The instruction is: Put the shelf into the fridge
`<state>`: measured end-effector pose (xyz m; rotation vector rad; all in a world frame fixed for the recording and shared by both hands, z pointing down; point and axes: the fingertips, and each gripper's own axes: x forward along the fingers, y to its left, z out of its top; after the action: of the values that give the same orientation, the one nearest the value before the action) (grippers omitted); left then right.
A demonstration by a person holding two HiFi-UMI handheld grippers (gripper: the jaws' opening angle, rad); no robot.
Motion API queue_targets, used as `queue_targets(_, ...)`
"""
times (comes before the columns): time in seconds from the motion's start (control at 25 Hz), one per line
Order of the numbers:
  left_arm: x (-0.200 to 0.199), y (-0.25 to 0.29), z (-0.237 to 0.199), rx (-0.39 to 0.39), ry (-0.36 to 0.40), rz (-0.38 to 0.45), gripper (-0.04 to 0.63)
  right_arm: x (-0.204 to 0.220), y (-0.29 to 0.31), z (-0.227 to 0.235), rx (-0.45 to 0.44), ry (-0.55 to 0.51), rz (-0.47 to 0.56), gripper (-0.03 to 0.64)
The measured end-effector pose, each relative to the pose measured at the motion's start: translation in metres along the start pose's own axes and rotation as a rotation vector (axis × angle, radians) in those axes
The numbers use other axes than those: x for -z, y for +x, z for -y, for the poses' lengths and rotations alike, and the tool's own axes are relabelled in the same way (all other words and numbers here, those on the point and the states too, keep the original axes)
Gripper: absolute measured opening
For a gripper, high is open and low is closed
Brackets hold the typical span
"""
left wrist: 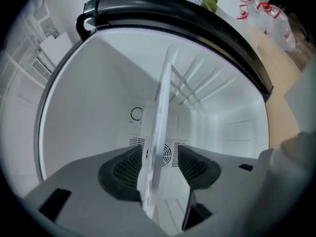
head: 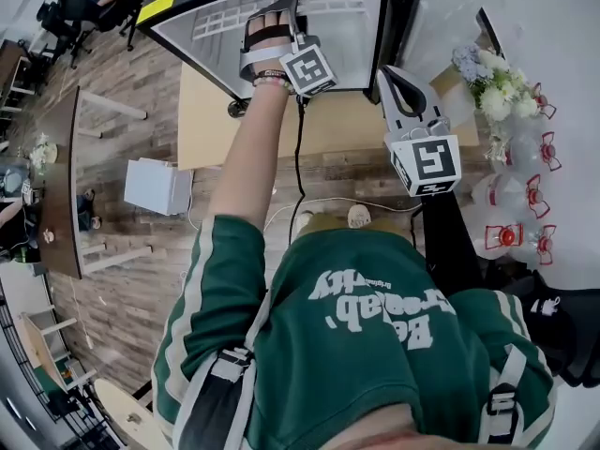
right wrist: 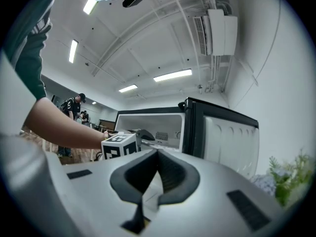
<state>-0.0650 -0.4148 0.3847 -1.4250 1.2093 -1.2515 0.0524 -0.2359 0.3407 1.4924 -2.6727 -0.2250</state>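
While the left gripper (left wrist: 159, 163) gapes wide, the shelf (left wrist: 163, 107) stands edge-on between its jaws.

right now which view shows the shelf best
The left gripper view: the shelf stands edge-on between the left gripper's open fingers, inside the fridge. The head view shows only pale bars beside that gripper, possibly the shelf. The right gripper view shows the fridge small and distant, with no shelf clearly made out.

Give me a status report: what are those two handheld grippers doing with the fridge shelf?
Left gripper open, edge of the clear flat shelf between its jaws, unpressed. Right gripper shut, empty, outside. Shelf inside white-lined black fridge; nothing blocking.
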Motion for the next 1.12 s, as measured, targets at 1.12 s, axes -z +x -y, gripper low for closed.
queue_targets(1.12,0.02,-0.154,-0.047,-0.013,-1.034,0.12,0.221,0.012,0.022,-0.012,-0.095,0.042,-0.021,0.003)
